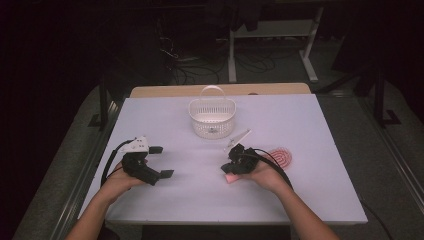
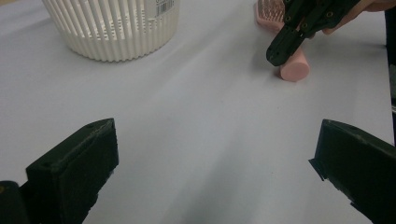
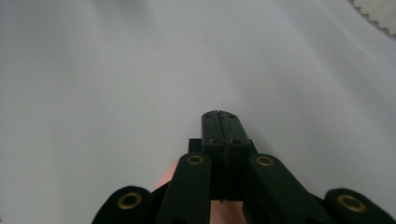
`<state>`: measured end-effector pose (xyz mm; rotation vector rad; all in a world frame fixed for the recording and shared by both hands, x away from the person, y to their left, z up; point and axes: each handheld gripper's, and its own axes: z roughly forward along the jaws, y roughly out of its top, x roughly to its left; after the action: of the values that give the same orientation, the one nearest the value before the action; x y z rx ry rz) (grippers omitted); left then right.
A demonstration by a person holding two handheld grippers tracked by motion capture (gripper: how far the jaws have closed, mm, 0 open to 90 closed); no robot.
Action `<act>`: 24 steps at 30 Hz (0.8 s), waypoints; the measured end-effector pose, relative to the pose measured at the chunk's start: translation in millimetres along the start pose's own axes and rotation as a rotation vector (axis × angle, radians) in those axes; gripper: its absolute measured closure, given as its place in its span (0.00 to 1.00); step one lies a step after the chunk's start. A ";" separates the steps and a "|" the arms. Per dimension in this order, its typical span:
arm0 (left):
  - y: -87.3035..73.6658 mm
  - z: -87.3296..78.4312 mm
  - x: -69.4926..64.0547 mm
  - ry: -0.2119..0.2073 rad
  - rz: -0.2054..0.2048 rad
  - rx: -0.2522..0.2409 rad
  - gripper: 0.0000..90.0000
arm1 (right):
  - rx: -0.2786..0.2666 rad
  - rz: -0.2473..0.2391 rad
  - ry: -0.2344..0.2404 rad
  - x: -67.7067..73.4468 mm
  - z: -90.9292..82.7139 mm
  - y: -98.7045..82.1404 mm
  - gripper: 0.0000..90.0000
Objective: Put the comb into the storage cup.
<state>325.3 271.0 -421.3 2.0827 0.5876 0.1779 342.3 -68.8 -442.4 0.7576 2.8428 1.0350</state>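
White tabletop (image 1: pixel 165 200) with a ribbed white basket (image 1: pixel 212 118) standing empty at its far middle. Left tongs (image 1: pixel 161 161) — released, jaws wide apart, resting well clear of everything. Right tongs (image 1: pixel 231 167) — clenched jaw to jaw, nothing between them, their tip over the handle end of a pink hairbrush (image 2: pixel 294 69) that lies flat near the basket. Judged stage: brush not yet gripped; grasp and transfer to the basket remain.

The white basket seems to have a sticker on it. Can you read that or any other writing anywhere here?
Barcode sticker on the white basket: bars and tiny digits, too blurred to read.
No other words, brands or numbers can be read anywhere.
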 end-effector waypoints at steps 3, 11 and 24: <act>-0.1 -0.1 0.0 0.000 0.000 0.000 0.00 | 0.006 -0.007 0.003 2.2 -0.5 -1.3 0.99; 0.2 0.0 -0.3 -0.001 0.006 0.002 0.00 | 0.035 -0.002 0.011 11.6 -3.6 -11.0 0.99; 0.3 -0.8 -0.4 -0.001 0.005 -0.002 0.00 | 0.063 0.037 0.013 23.0 -19.8 -39.6 0.99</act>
<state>324.8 271.3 -420.6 2.0822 0.5818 0.1800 301.2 -96.5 -447.8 0.8133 2.8959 0.9626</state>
